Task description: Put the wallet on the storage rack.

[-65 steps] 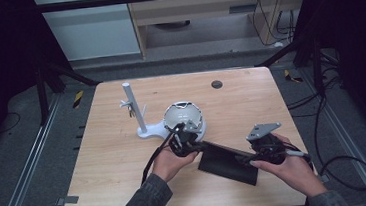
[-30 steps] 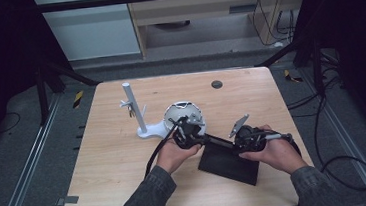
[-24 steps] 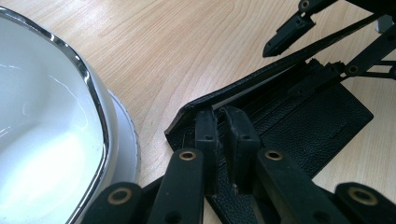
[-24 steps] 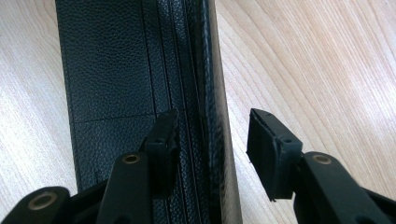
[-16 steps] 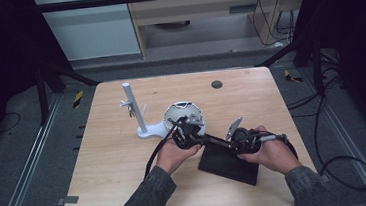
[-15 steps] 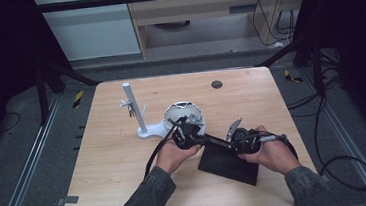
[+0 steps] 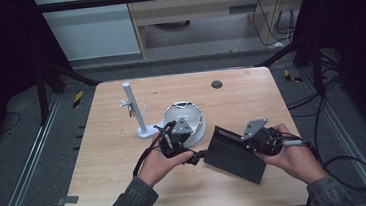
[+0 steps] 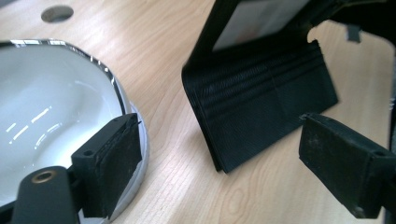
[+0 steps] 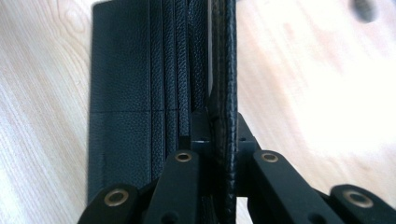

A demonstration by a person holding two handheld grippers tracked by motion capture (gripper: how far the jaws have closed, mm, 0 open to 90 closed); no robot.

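Black wallet lying on the wooden surface, just right of the white dome-shaped lamp, one flap raised. Right tongs have just closed and now pinch the upright flap's edge; half a second ago the wallet lay nearly flat. Left tongs have just opened wide, nothing between them, the wallet beyond. Judged: hold passed to the right hand for opening the wallet

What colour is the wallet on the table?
Black, with a grained leather texture; the wallet shows best in the right gripper view.
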